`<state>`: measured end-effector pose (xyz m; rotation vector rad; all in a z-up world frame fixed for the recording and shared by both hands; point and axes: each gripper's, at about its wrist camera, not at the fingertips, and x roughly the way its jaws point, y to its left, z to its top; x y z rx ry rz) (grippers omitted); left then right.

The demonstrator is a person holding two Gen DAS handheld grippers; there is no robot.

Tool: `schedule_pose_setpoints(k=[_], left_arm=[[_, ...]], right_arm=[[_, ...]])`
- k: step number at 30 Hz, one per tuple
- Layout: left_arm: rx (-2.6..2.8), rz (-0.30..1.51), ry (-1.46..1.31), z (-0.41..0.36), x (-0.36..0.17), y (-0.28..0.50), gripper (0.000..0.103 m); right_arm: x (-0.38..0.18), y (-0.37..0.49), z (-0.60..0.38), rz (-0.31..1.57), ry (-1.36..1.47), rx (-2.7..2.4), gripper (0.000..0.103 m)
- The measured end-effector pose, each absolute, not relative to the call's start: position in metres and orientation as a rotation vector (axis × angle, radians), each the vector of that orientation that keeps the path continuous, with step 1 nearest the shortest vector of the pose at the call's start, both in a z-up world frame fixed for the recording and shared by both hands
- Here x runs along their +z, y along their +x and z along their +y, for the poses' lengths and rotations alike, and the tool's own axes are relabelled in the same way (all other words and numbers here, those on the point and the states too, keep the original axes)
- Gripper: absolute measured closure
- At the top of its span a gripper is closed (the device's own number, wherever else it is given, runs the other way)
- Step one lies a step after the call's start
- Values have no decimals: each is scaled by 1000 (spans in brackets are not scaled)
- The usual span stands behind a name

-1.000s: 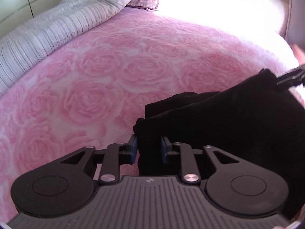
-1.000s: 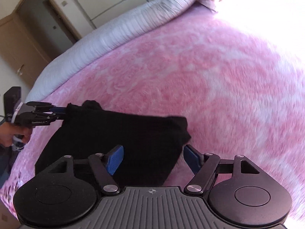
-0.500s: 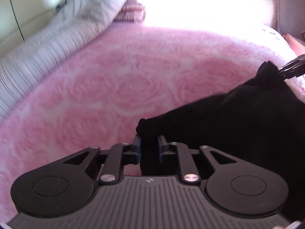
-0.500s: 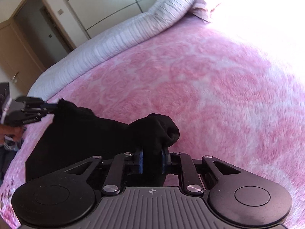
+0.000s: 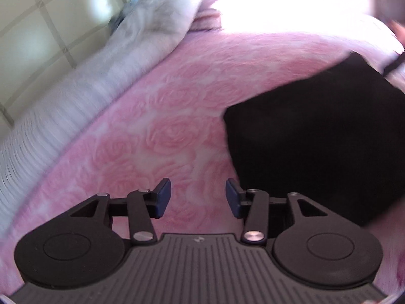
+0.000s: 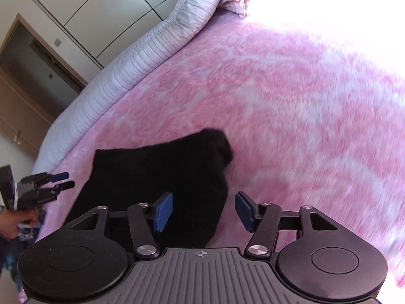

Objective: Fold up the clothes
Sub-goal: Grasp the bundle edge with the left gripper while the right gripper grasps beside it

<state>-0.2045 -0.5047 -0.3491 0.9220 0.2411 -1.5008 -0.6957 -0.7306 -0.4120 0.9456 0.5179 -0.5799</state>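
Note:
A black garment (image 5: 316, 136) lies folded on the pink rose-patterned blanket (image 5: 157, 131). My left gripper (image 5: 198, 198) is open over bare blanket, just left of the garment's near edge. In the right wrist view the same black garment (image 6: 162, 177) lies flat, and my right gripper (image 6: 203, 211) is open above its right edge with nothing between the fingers. The left gripper (image 6: 62, 179) shows at the far left there, open, held by a hand (image 6: 12, 224).
A grey striped duvet (image 6: 141, 50) is bunched along the far side of the bed, with a pink pillow (image 6: 235, 0) at its end. Pale wardrobe doors (image 6: 101, 2) and a doorway (image 6: 38, 71) stand beyond. Bright sunlight washes out the blanket's far right.
Both grippers were shut on corners of the black garment half a second ago; both have let go and opened. The garment now lies flat on the blanket, and the left gripper has pulled away leftward.

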Motion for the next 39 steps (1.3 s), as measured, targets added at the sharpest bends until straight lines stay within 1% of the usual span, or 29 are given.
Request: schedule_pose_setpoints(k=[3,6,7,8,9,10,12,15,16,20,21,23,24,25,27,29,30,31,32,33,37,39], left_arm=[[-1595,-14,1039,-453,-354,-243,54],[-1613,-249,1265,-431,-387,-279,54],[-1613,-329,1339,-424,-399,-291,54],[-1606,-380,1385,-425,-411,-297,55],[-1611,-392,1396,-429,-417,-300,56],[-1615,-404,1407,-433,-423,-304,55],[-1625,-377,1373,-443,-423,-305,54],[-1627,-310,1317,-454,-419,-308,54],[-1624,-286,1305,-457,-418,-310,57],[-1600,-268,1337,-456,-417,-319,58],[-1599,-258,1345,-455,-417,-320,57],[-1590,-270,1376,-449,-415,-322,55],[-1586,-277,1392,-446,-415,-324,49],[-1579,-301,1421,-440,-415,-325,41],[-1546,-383,1473,-431,-422,-331,39],[-1530,-412,1507,-426,-430,-338,39],[-1521,-428,1511,-426,-435,-340,39],[-1513,-444,1515,-426,-440,-343,39],[-1503,-460,1514,-427,-444,-345,39],[-1495,-475,1508,-428,-447,-347,39],[-1492,-436,1451,-437,-446,-347,39],[-1483,-435,1431,-441,-447,-348,39]], right_arm=[[-423,-688,-733,491,1035,-563,42],[-434,-678,-742,474,1112,-575,42],[-433,-674,-749,481,1107,-574,43],[-431,-670,-756,489,1097,-573,51],[-428,-666,-763,497,1088,-571,70],[-426,-662,-770,505,1078,-570,83],[-422,-654,-785,521,1058,-567,92],[-414,-637,-811,556,1002,-557,94],[-414,-626,-824,594,971,-539,94],[-428,-608,-850,680,967,-488,93],[-428,-612,-848,680,956,-484,91],[-419,-626,-832,690,885,-507,84],[-413,-634,-819,710,820,-532,74],[-405,-639,-802,734,740,-552,66],[-388,-648,-758,776,550,-546,62],[-373,-656,-702,793,352,-486,57],[-371,-657,-673,794,248,-446,50],[-369,-658,-643,793,142,-404,39],[-372,-657,-614,802,41,-367,34],[-380,-654,-590,821,-58,-332,31],[-428,-634,-520,932,-500,-272,31],[-450,-624,-509,952,-675,-260,32]])
